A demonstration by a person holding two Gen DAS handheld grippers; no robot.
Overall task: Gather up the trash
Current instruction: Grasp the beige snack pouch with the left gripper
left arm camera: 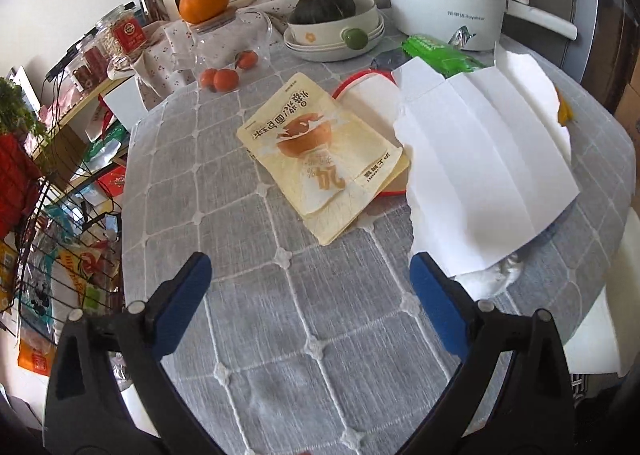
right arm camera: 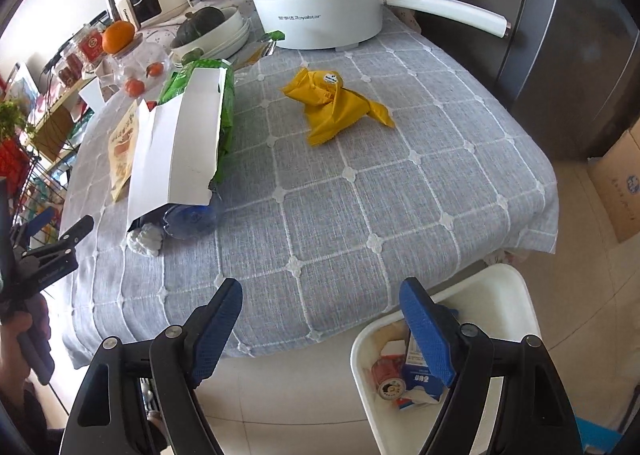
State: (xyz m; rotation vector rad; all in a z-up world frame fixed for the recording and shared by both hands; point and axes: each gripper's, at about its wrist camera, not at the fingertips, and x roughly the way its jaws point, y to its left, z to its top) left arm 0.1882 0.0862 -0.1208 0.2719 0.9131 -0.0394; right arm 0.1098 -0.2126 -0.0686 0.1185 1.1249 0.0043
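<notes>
- Left wrist view: we see the left gripper (left arm camera: 310, 279) with its jaws spread wide and nothing between them, hovering over the grey checked tablecloth (left arm camera: 248, 315).
- Ahead of it lies a flat yellow snack pouch (left arm camera: 320, 159), partly overlapping a red-rimmed white item (left arm camera: 366, 89) whose nature we cannot tell. Just beside the pouch, to the right, sits an opened white cardboard box (left arm camera: 480, 147), with a green packet (left arm camera: 436, 53) behind it.
- Right wrist view: we see the right gripper (right arm camera: 320, 315) likewise released and empty, at the table's near edge. Below it on the floor stands a white trash bin (right arm camera: 500, 287) that already contains a small carton and a can.
- A crumpled yellow wrapper (right arm camera: 336, 103) lies alone in mid-table, well apart from the box. A squashed clear plastic bottle (right arm camera: 192, 219) and a wad of white paper (right arm camera: 145, 241) lie at the box's near end, the bottle partly under it.
- Handling judgement: all of this trash looks light. The wrapper is soft and will collapse under grip, so we would pinch one of its raised folds. The pouch is thin, flat and probably slick, so we would take it at a lifted corner or edge. The box is stiff but flimsy; we would grip one wall or flap. The bottle may slip, so we would grasp it across its crushed body.
</notes>
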